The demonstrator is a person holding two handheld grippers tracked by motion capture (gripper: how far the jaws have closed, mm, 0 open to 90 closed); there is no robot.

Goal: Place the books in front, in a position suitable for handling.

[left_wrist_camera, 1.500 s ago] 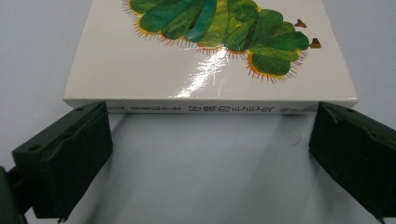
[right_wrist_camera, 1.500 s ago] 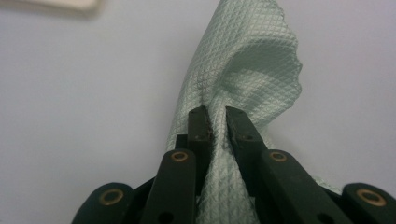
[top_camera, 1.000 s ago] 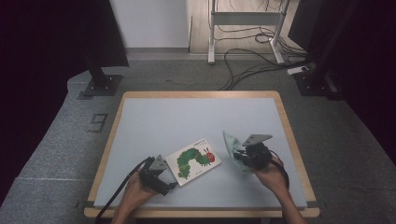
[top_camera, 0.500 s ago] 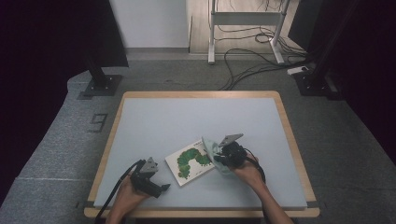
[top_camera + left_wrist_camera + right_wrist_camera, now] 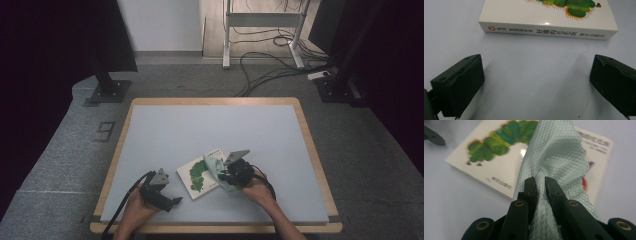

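We see 1 pale green cloth [image 5: 554, 157] pinched between the pressed-together jaws of the right gripper [image 5: 225, 172], bunched and rising away from them, draped over 1 picture book [image 5: 199, 179]; the book lies flat near the table's front edge, its long axis diagonal, running from front left to back right; the left gripper [image 5: 167, 200] sits just left of it, jaws spread wide on nothing; the table [image 5: 210, 127] is pale blue with a wooden rim, on grey carpet, cables behind.
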